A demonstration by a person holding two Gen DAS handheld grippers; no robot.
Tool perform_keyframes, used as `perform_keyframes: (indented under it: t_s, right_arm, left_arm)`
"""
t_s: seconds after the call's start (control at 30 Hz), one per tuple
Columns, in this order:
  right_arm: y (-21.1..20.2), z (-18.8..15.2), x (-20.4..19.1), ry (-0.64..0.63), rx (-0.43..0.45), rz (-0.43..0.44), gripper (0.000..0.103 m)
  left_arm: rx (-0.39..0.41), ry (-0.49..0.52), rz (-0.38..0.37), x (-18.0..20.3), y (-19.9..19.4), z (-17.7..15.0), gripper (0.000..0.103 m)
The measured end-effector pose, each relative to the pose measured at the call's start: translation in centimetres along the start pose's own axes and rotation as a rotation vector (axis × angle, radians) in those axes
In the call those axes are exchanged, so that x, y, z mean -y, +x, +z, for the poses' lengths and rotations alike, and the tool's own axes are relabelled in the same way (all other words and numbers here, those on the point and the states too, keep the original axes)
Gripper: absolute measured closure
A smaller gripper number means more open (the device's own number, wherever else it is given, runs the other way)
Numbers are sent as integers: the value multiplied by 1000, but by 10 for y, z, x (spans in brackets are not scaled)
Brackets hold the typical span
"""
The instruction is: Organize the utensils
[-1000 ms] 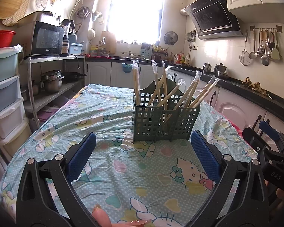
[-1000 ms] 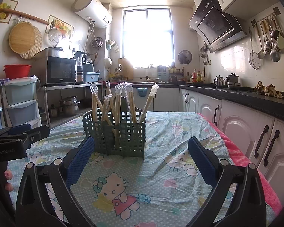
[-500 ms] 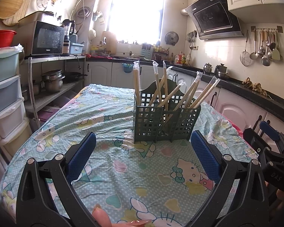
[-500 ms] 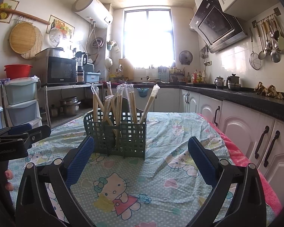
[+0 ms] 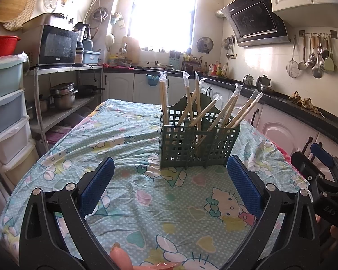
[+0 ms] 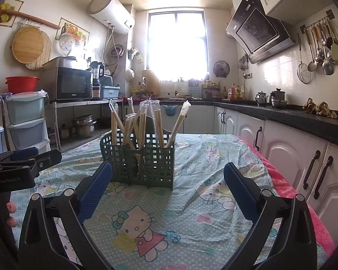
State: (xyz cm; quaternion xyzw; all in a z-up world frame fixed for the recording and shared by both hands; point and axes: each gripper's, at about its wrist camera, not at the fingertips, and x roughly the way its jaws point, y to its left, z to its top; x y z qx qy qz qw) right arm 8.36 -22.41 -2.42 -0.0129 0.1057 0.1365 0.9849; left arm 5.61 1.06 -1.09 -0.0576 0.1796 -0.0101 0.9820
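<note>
Dark green grid caddy [image 5: 198,144], tan chopsticks [image 5: 164,100], pale blue cartoon-cat tablecloth [image 5: 128,139], blue claw pads [image 6: 94,191], red basin [image 6: 22,83] upper left.
</note>
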Motion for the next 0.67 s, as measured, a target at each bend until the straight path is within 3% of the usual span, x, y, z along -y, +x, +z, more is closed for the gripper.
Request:
perform_keyframes:
  t_s: [0.23,0.4,0.5,0.57,0.67]
  right_arm:
    - [4,1,4,22,-35,-9,6]
    - [25,8,35,66,-113,-105,6]
    - [61,14,73,85,-243,-203,6]
    - [103,8,110,90,-406,-263,6]
    - [155,-8,151,76,-581,-339,6]
  left_arm:
    - [-30,-15,20,-8,5,-1,10]
    - [-107,-57,97,-36,24,8,10]
    - [-210,-98,216,-79,52,21,10]
    - [-299,-115,303,-113,86,26,10]
    - [-392,-128,399,-146,131,22,10]
